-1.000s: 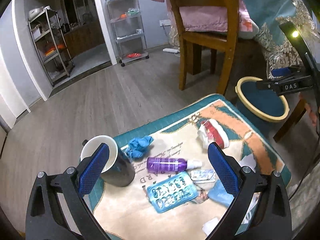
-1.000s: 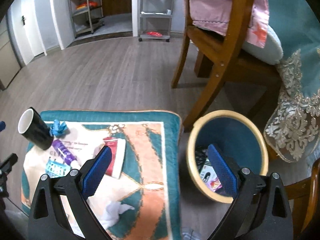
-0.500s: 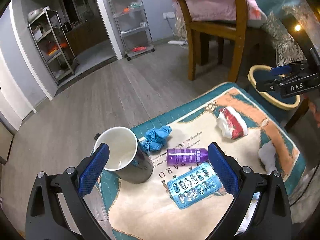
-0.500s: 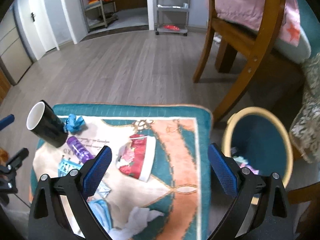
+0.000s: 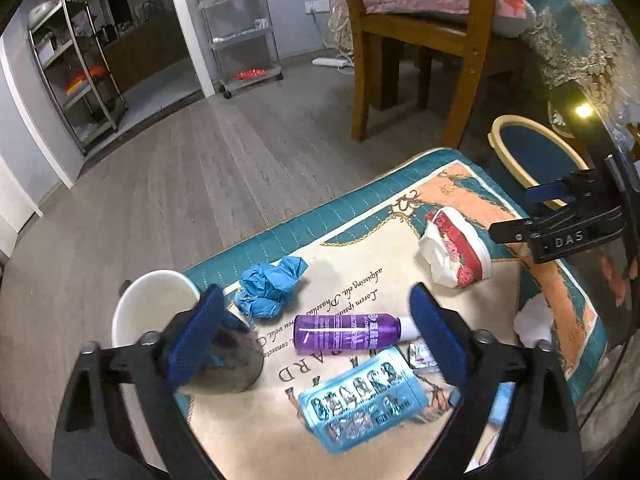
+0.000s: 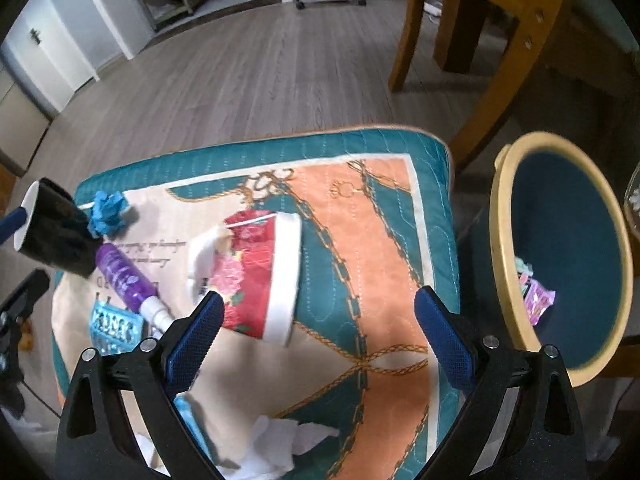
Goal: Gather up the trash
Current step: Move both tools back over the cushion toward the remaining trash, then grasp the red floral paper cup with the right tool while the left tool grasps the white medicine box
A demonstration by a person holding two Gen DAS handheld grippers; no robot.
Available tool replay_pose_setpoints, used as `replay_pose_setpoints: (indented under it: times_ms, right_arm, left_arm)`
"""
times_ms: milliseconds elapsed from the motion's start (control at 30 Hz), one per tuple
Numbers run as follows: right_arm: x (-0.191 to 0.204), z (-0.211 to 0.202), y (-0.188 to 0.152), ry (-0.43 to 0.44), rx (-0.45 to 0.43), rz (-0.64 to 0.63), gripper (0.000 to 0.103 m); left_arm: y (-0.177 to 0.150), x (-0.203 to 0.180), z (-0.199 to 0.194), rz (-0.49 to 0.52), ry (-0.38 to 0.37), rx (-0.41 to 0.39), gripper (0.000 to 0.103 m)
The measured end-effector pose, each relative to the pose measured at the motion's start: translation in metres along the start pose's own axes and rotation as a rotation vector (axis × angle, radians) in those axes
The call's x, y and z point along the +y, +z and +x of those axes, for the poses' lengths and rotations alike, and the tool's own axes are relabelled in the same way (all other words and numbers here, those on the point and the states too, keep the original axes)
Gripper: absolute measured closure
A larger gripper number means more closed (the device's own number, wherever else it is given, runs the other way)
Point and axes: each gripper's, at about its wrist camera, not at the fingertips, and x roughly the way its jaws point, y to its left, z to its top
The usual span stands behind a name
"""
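A patterned teal and orange cushion [image 5: 360, 208] [image 6: 400, 216] carries the trash. A crushed red and white paper cup [image 5: 454, 254] [image 6: 256, 276] lies on its side. A crumpled blue glove [image 5: 270, 288] [image 6: 108, 212] lies beside a black mug [image 5: 160, 320] [image 6: 56, 232]. A purple spray bottle [image 5: 344, 332] [image 6: 128, 276], a blue blister pack [image 5: 364, 404] [image 6: 114, 326] and white tissue [image 6: 276, 444] also lie there. My left gripper [image 5: 316, 336] is open above the bottle. My right gripper [image 6: 316, 332] is open, just right of the paper cup.
A blue bin with a yellow rim [image 6: 560, 256] [image 5: 532, 160] stands right of the cushion, with wrappers [image 6: 536, 296] inside. A wooden chair [image 5: 416, 40] stands behind it. Metal shelf racks [image 5: 240, 28] stand by the far wall. Grey wood floor [image 5: 200, 168] surrounds the cushion.
My left gripper has come lower and closer over the mug, glove and bottle. My right gripper has swung left from above the bin to over the cushion, next to the paper cup.
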Motion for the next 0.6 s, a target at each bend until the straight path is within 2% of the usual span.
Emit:
replay_pose_setpoints:
  times_ms: [67,133,233,433,600]
  right_arm:
    - [-0.006,0.007,0.0,0.017,0.012,0.019,0.011]
    - [-0.008,0.016,0.0,0.043,0.032,0.03,0.023]
    - [-0.007,0.028,0.001,0.078,0.063,0.033,0.033]
    - [-0.005,0.043,0.003,0.167,0.099,0.078,0.035]
    - [0.012,0.032,0.008,0.173,0.03,0.044,0.033]
  left_arm:
    - [-0.001,-0.001,0.009,-0.012,-0.014,0.025,0.021]
    - [-0.004,-0.005,0.018,-0.008,-0.027,0.052,0.023]
    - [-0.007,-0.01,0.024,-0.004,-0.022,0.065,0.023]
    - [-0.009,-0.01,0.03,-0.021,-0.022,0.068,0.023]
    - [-0.012,-0.009,0.027,-0.03,-0.027,0.066,0.023]
